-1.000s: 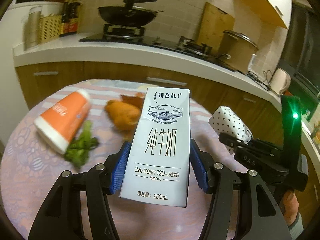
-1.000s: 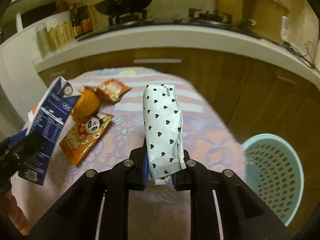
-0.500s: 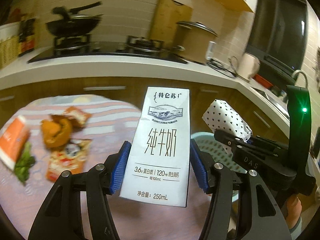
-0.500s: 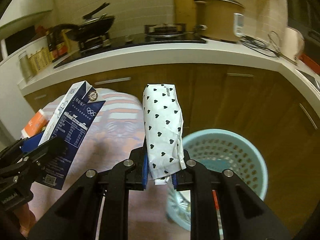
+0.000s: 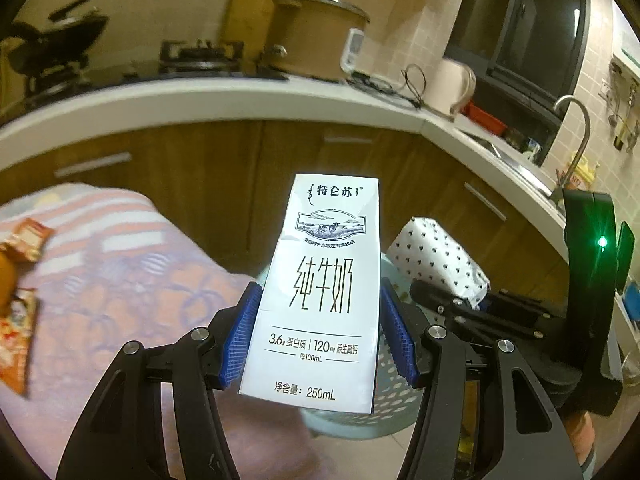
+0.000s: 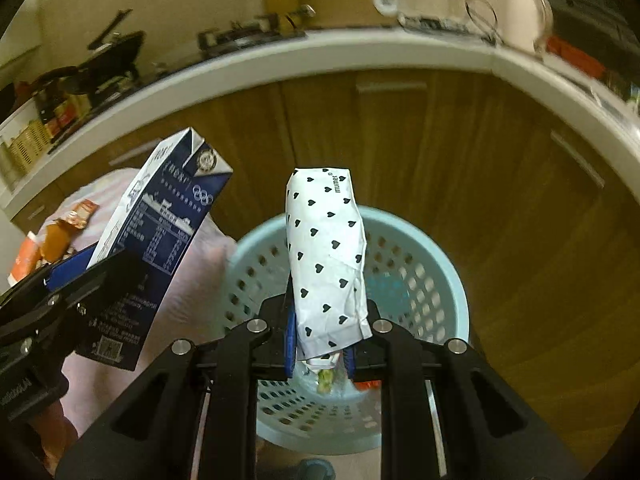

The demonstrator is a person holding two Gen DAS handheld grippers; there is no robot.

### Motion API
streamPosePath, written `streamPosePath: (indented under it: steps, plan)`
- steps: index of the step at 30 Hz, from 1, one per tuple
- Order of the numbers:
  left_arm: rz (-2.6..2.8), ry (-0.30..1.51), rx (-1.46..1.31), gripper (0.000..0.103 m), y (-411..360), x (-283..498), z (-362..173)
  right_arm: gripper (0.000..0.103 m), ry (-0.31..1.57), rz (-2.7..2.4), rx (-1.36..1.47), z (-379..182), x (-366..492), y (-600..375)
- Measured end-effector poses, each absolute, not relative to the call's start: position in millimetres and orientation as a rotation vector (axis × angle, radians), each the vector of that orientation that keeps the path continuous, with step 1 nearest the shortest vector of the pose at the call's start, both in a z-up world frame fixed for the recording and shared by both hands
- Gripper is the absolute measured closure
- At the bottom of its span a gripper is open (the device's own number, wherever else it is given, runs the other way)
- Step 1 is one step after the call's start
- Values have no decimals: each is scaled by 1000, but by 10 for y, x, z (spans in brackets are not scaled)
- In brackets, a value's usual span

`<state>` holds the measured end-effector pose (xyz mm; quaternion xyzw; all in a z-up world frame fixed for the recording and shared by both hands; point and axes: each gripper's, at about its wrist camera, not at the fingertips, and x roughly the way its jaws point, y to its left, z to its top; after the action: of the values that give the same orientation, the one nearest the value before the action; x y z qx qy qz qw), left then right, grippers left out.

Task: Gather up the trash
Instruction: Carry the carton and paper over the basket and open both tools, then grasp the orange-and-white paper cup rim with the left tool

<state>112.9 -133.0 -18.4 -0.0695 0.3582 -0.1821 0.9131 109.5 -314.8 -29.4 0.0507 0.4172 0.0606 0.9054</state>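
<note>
My left gripper [image 5: 318, 338] is shut on a white 250 mL milk carton [image 5: 320, 280], held upright past the table's edge; its blue back shows in the right wrist view [image 6: 156, 248]. My right gripper [image 6: 320, 344] is shut on a white tissue pack with black hearts [image 6: 326, 256], held above the light blue perforated trash basket [image 6: 440, 280]. The pack [image 5: 440, 256] and part of the basket [image 5: 384, 400] also show in the left wrist view, to the right of the carton.
A round table with a pink patterned cloth [image 5: 120, 280] lies at the left, with orange snack wrappers [image 5: 16, 320] on it. Brown cabinets [image 6: 440, 140] and a white counter [image 5: 200, 100] curve behind. Some trash lies in the basket's bottom [image 6: 326, 378].
Both grippers have swung right, away from the table, with their loads. The basket has come under the tissue pack, and the table items have slid to the left edge.
</note>
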Motion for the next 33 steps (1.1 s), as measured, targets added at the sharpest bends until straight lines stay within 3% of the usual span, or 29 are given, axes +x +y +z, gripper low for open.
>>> streamPosePath:
  steps: [8, 10, 12, 24, 33]
  plan:
    - [-395, 809, -119, 46, -1568, 1339, -462, 82, 962, 120, 169, -659, 1271, -3379]
    - [-399, 830, -136, 44, -1564, 1380, -513, 74, 976, 124, 207, -719, 1312, -3444]
    - [-393, 835, -137, 38, -1548, 1388, -532, 46, 982, 115, 222, -754, 1330, -3483]
    - [-375, 791, -146, 38, -1372, 1252, -439, 46, 946, 112, 226, -639, 1253, -3474]
    - [-313, 713, -174, 38, -945, 974, -185, 46, 859, 196, 143, -246, 1112, -2966]
